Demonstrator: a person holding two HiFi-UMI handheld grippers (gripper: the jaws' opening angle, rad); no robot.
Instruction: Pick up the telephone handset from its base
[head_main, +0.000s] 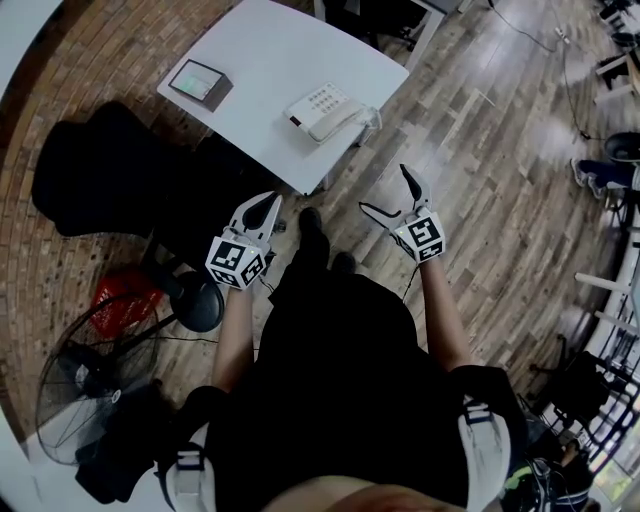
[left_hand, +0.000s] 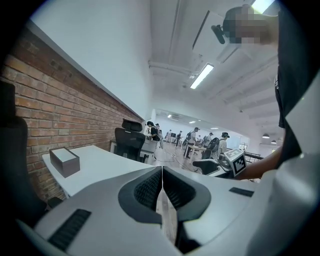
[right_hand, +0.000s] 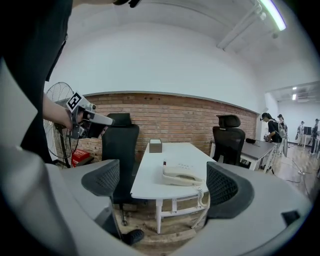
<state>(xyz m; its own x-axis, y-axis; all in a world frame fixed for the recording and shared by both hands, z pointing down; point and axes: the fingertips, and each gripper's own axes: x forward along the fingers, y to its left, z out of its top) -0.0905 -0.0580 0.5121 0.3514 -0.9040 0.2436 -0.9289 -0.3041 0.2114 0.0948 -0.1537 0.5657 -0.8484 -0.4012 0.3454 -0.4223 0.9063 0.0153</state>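
Here the telephone handset (head_main: 335, 121) lies on its base (head_main: 318, 105) on the white table (head_main: 270, 70). The left gripper (head_main: 258, 215) is clenched with nothing inside; the right gripper (head_main: 388, 196) is released, well apart from the table.

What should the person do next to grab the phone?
Probably step closer and bring the right gripper toward the handset. It rests on its base on the white table, out of reach, and that gripper faces it with jaws apart.
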